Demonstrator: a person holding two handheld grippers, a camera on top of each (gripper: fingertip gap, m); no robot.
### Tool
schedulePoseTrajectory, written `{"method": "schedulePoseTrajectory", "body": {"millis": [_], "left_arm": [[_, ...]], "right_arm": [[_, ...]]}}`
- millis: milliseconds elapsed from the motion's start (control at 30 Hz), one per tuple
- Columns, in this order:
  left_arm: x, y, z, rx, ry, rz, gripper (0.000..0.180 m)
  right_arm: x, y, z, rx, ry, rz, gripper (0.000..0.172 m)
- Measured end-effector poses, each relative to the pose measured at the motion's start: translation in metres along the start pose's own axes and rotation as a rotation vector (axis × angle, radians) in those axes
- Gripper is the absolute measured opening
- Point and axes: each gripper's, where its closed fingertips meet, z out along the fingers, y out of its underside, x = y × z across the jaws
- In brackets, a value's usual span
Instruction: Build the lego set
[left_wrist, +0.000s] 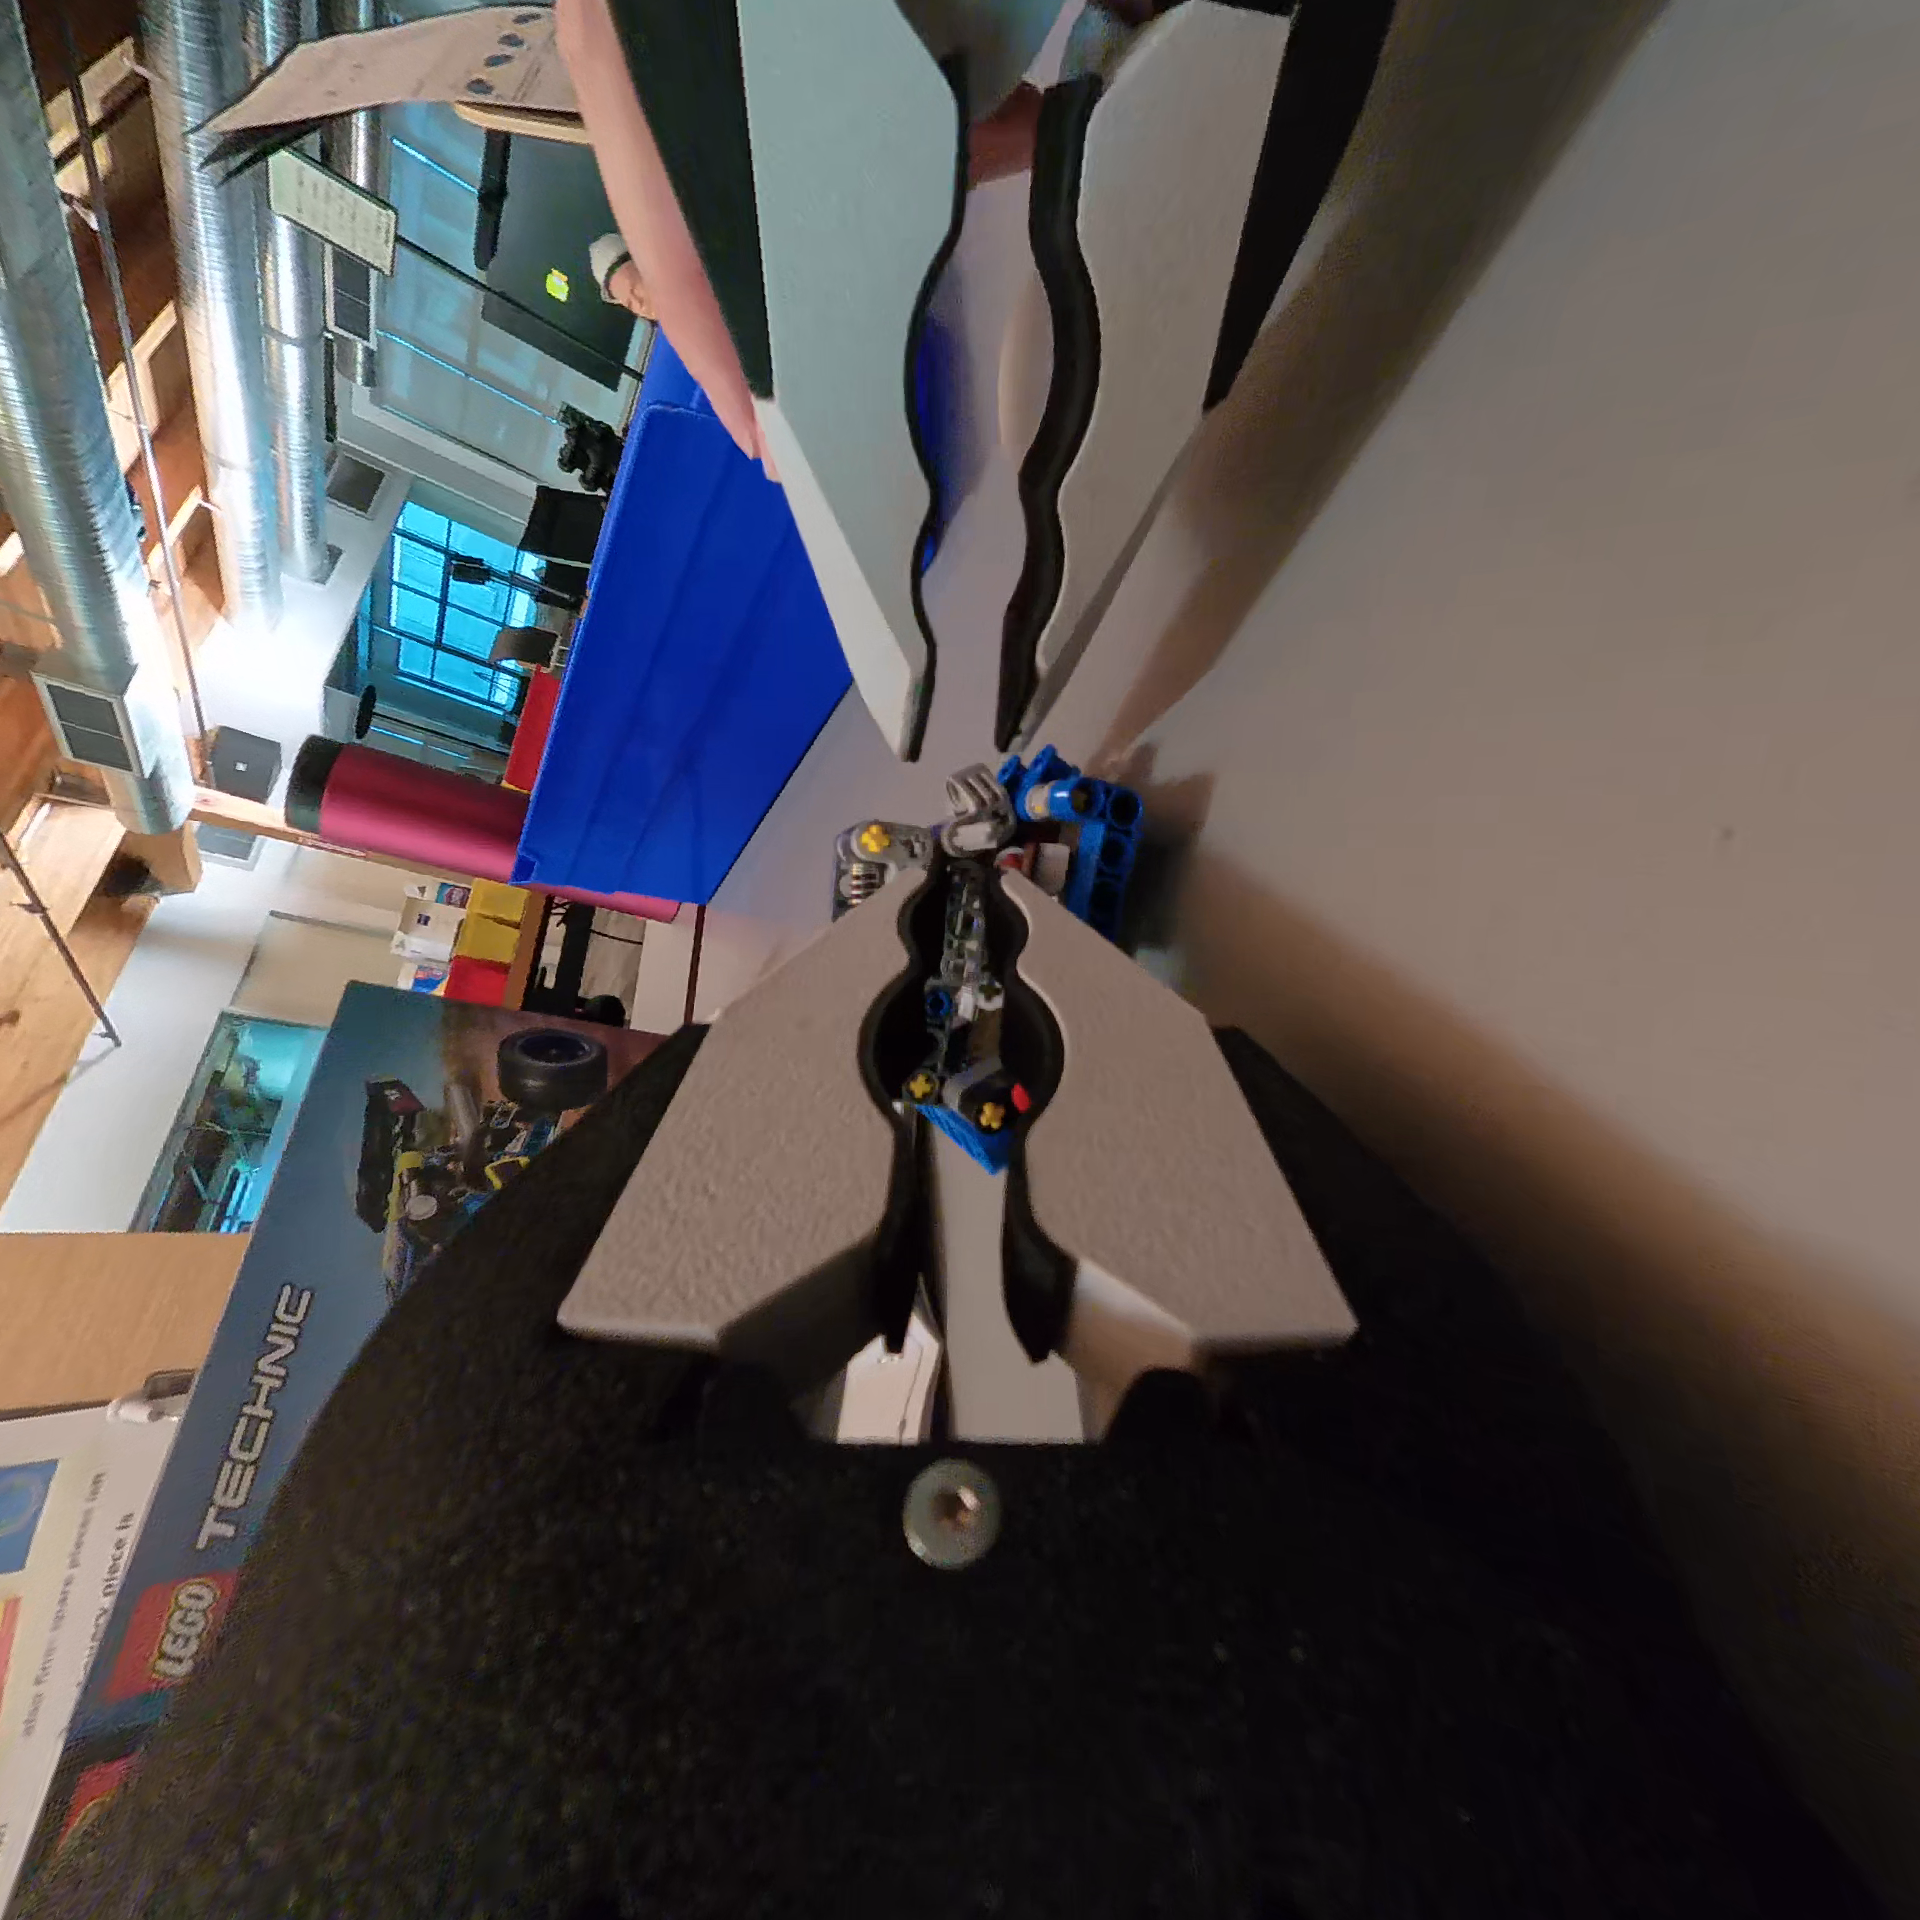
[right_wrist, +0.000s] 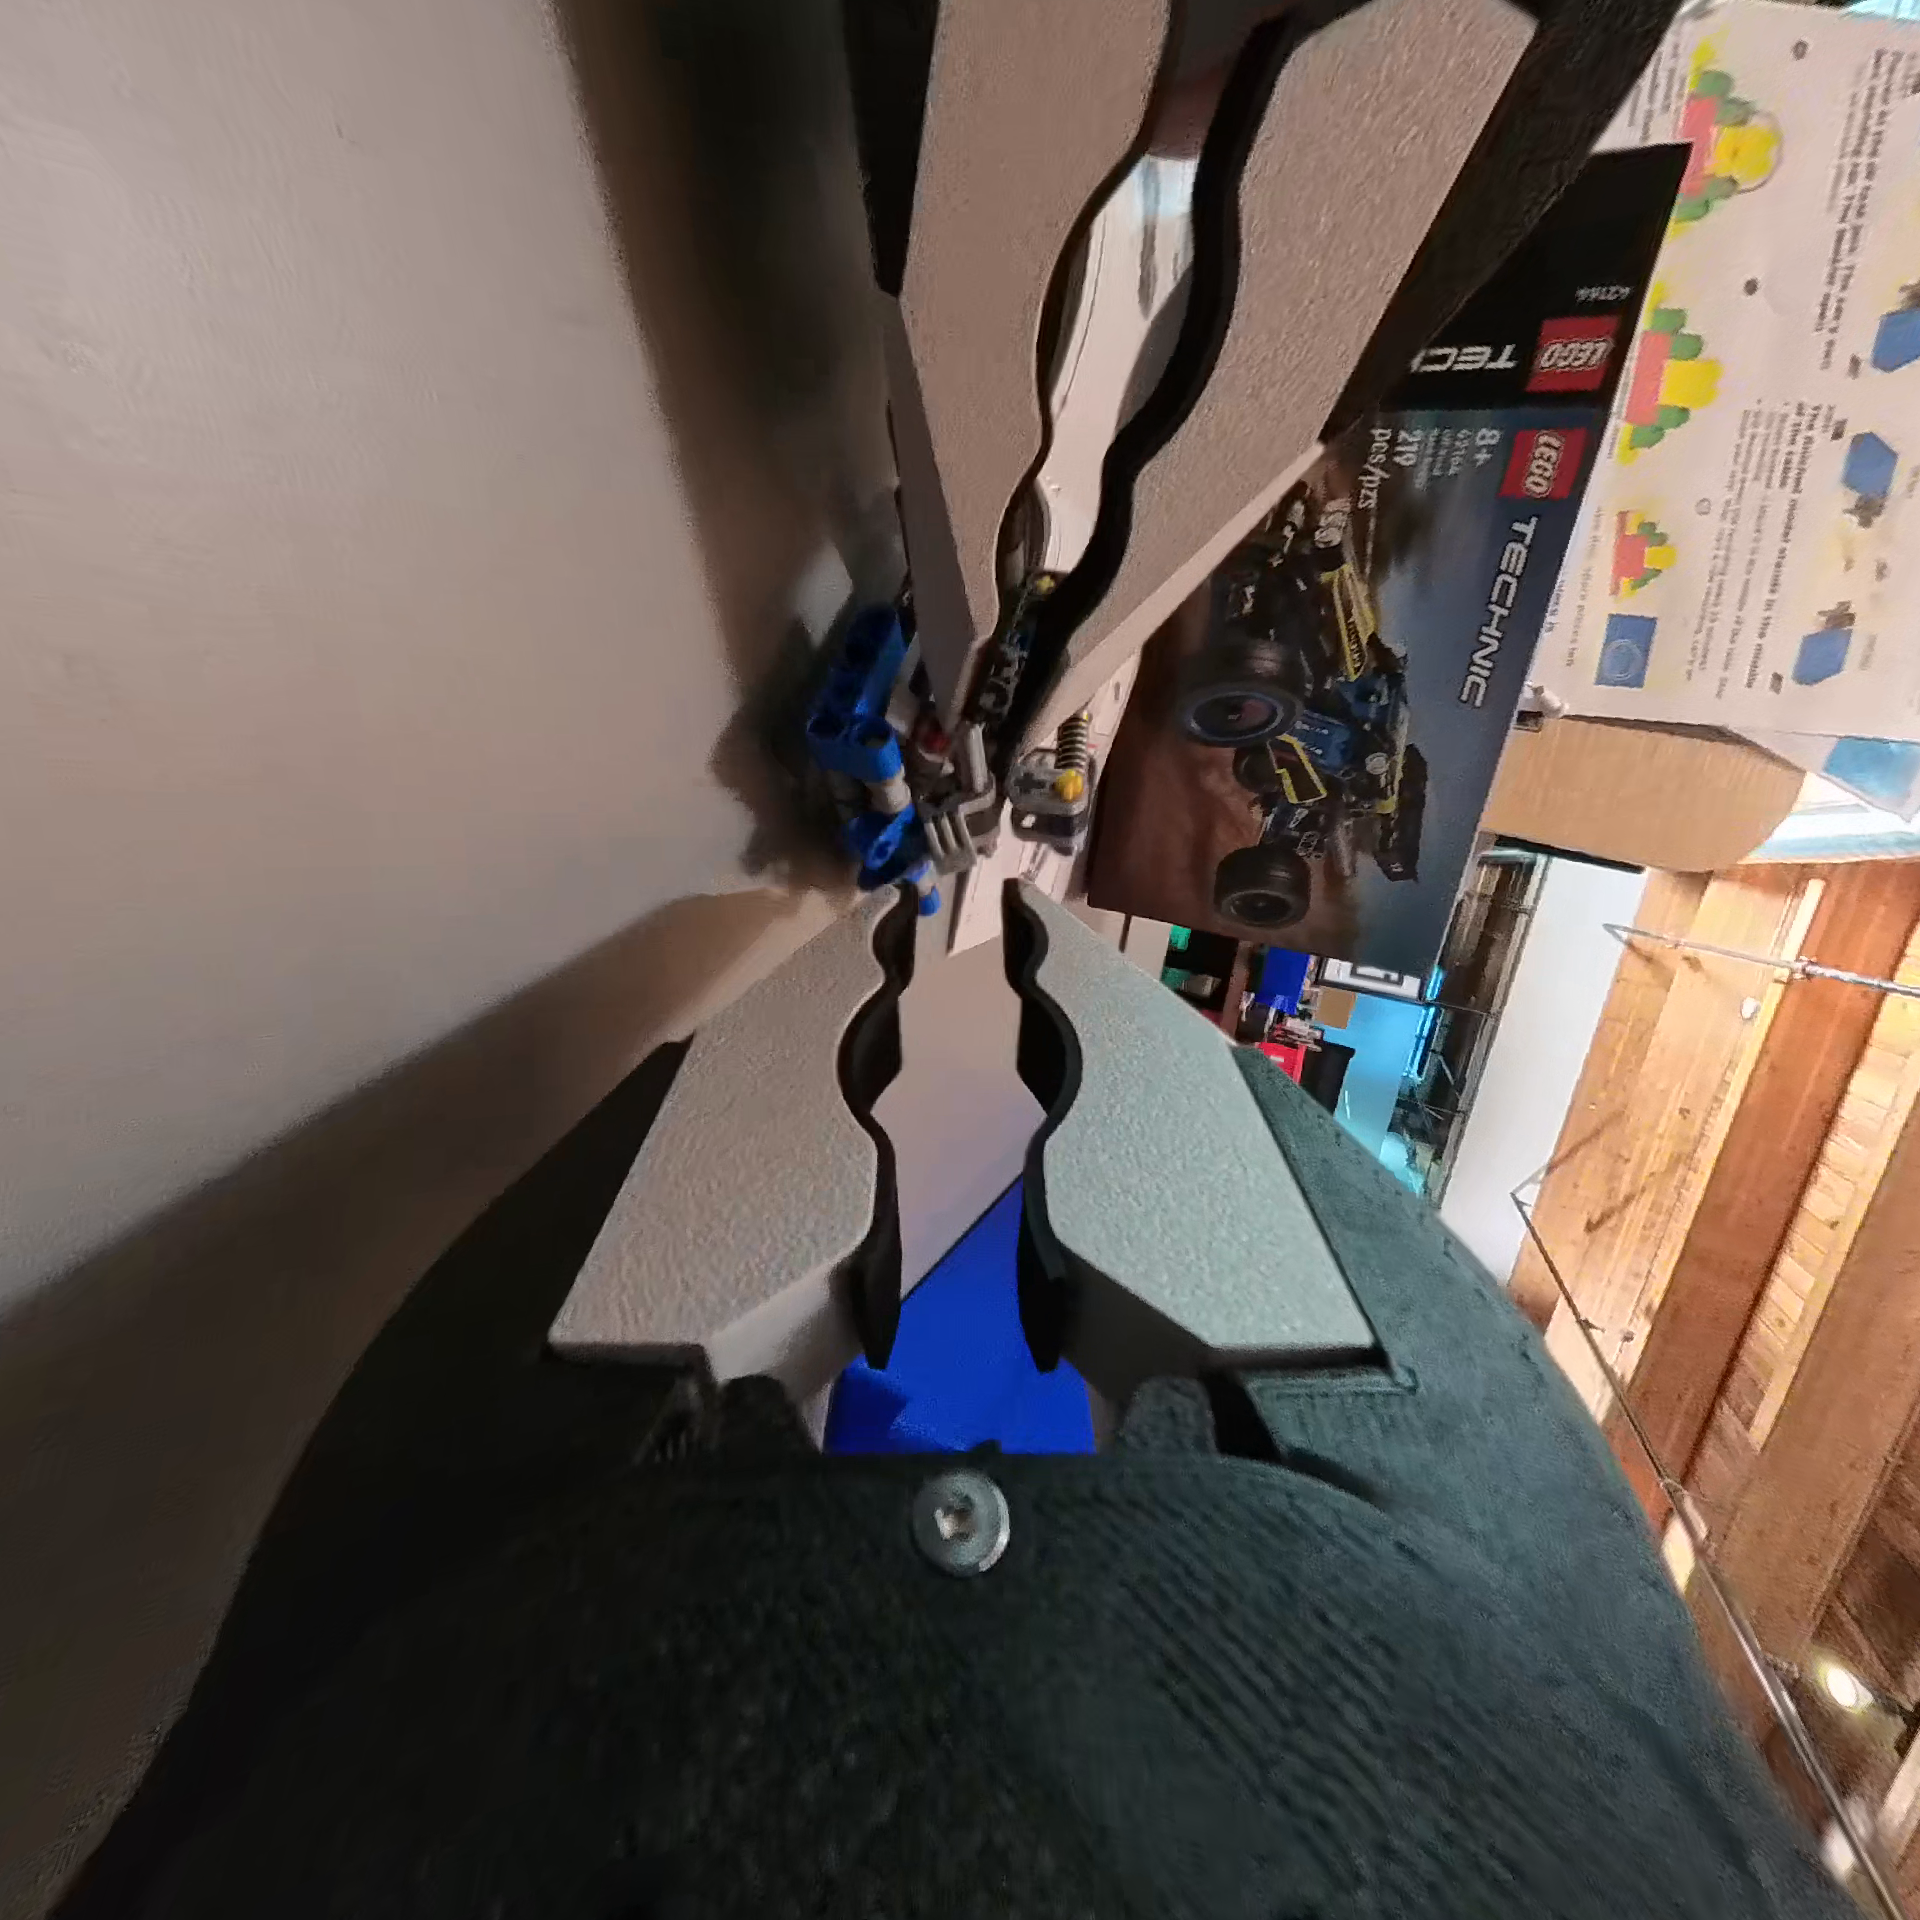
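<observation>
Brick assembly (left_wrist: 971, 956), blue and grey beams, yellow pins, between left jaws

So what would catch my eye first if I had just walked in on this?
Probably the small blue and grey toy-brick assembly at the centre, clamped between the grey fingers of the left gripper over the white table. The right gripper faces it with its fingers apart, its tips close by. Behind stand a big bright blue plastic bin and a toy set box picturing a buggy.
</observation>
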Motion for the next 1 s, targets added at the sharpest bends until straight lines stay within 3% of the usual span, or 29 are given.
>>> {"method": "schedulePoseTrajectory", "body": {"millis": [200, 500, 700, 1000], "left_arm": [[0.001, 0.000, 0.000, 0.004, 0.004, -0.006, 0.003], [-0.001, 0.001, -0.001, 0.015, 0.003, -0.023, 0.003], [0.005, -0.012, -0.005, 0.095, 0.031, 0.004, 0.003], [0.029, -0.045, -0.021, 0.268, 0.116, 0.116, 0.003]], "right_arm": [[0.001, -0.001, 0.005, 0.045, -0.032, -0.020, 0.017], [0.000, -0.007, 0.010, 0.067, -0.092, -0.019, 0.005], [-0.015, -0.026, -0.019, 0.111, -0.278, 0.252, 0.005], [-0.029, -0.045, -0.054, 0.168, -0.400, 0.658, 0.005]]}}
